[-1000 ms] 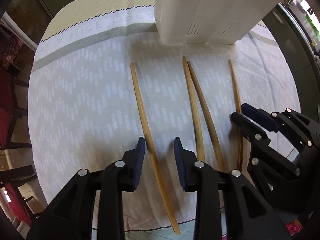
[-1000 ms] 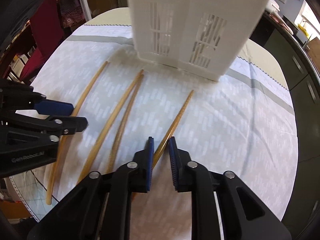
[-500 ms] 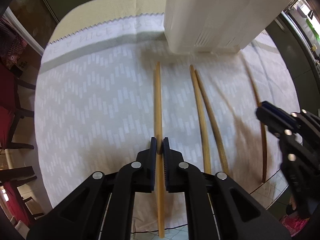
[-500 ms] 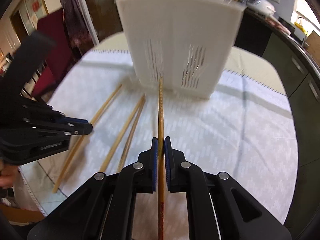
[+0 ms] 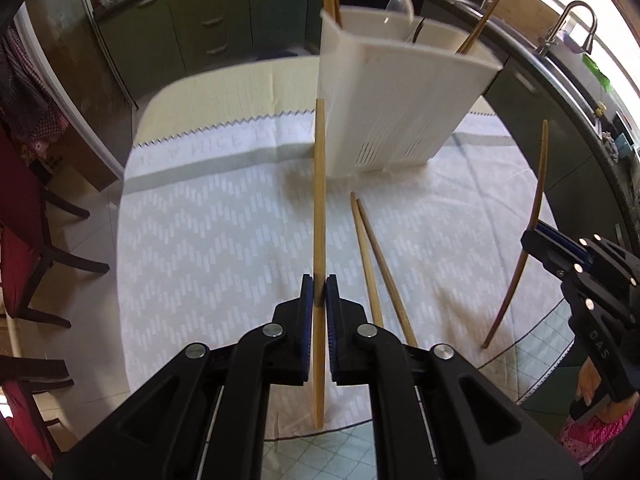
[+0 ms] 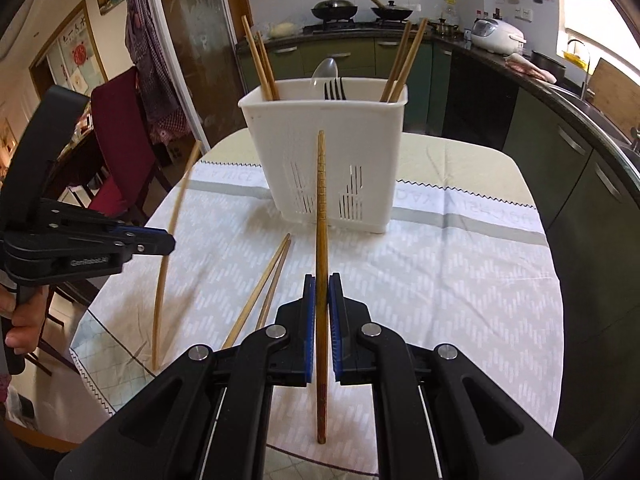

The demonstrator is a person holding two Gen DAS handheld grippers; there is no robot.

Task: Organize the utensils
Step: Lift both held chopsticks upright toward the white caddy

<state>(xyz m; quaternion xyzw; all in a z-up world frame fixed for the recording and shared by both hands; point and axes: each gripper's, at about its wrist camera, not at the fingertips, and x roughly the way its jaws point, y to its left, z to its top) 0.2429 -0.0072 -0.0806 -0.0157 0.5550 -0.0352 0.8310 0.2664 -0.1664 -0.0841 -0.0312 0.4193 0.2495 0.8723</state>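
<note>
My left gripper is shut on a plain wooden chopstick, lifted off the cloth and pointing toward the white utensil holder. My right gripper is shut on a darker ridged chopstick, also raised, in front of the white utensil holder. Each gripper shows in the other's view: the right gripper at the right edge, the left gripper at the left. Two more chopsticks lie side by side on the cloth between them, also visible as the pair of chopsticks.
The holder stands on a patterned white tablecloth and contains several chopsticks, a spoon and a fork. Red chairs stand left of the table. Kitchen counters, a stove with pans and a sink ring the room.
Both grippers closed on a chopstick each and lifted it off the cloth, tilting up so the holder's rim and the kitchen came into view. The middle pair stayed put.
</note>
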